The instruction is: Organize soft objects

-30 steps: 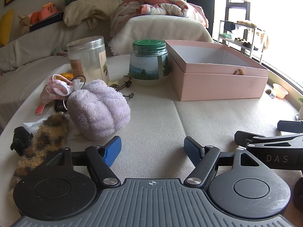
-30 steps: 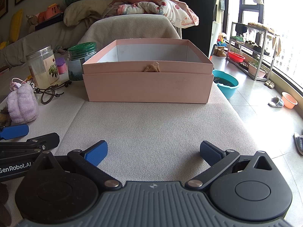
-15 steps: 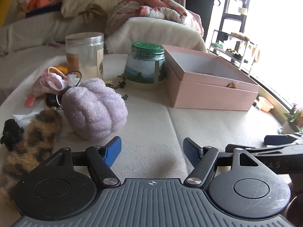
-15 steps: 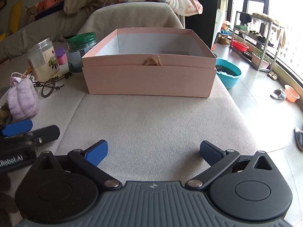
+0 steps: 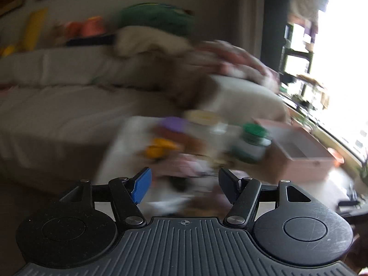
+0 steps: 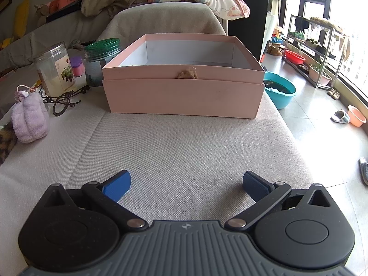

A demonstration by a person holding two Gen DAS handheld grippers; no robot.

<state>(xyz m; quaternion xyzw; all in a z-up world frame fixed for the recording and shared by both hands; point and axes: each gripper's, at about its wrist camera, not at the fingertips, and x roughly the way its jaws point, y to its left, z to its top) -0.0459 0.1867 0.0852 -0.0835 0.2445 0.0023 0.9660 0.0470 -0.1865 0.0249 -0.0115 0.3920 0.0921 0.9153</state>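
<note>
An open pink box [image 6: 184,92] stands at the back of the cloth-covered table, blurred at the right of the left wrist view [image 5: 303,154]. A lilac fluffy towel ball [image 6: 30,119] lies at the left, with a leopard-print soft piece [image 6: 5,142] at the frame edge beside it. A pink fabric mask [image 6: 21,92] lies behind the ball. My right gripper [image 6: 186,184] is open and empty over the table's front. My left gripper [image 5: 184,184] is open and empty; its view is heavily blurred, with pink and white soft things between its jaws.
A clear plastic jar [image 6: 55,69] and a green-lidded glass jar [image 6: 101,57] stand left of the box. A dark cord loop [image 6: 62,103] lies in front of them. A covered sofa [image 6: 161,18] with bedding sits behind. A teal basin [image 6: 278,92] is on the floor at right.
My left gripper has swung fast to the left and up, blurring its view; it is out of the right wrist view. My right gripper rose a little, still facing the box.
</note>
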